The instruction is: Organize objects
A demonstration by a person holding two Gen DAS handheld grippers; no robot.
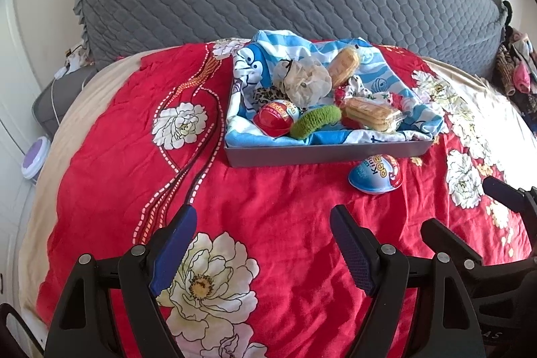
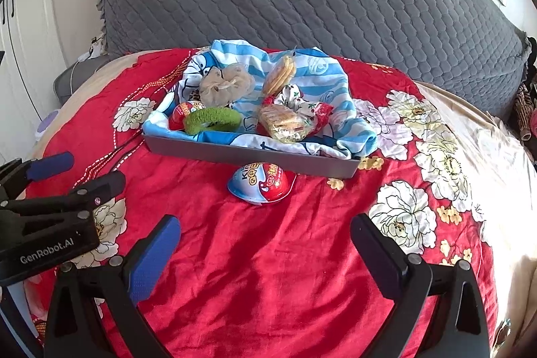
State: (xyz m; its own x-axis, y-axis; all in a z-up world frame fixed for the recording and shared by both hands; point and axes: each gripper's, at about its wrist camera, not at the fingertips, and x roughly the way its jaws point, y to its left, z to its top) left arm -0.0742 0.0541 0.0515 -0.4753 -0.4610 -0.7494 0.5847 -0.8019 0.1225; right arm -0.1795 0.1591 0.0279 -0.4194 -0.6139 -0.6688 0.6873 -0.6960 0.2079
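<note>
Legibly, "GenRobot.AI" marks the wide-spread left gripper (image 2: 92, 171); the right gripper (image 2: 265, 237) gapes empty too.

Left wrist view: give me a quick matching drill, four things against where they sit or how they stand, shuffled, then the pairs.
Things:
1. blue-and-red egg
2. green scrunchie
3. left gripper
4. red egg

Places or states:
A. in the tray, against its near-left corner
B. on the red bedspread, in front of the tray's near wall
C. open, nothing between its fingers
D. in the tray, curved, right of the red egg

Pairs: 1-B, 2-D, 3-C, 4-A

The grey tray is lined with a blue striped cloth.
</note>
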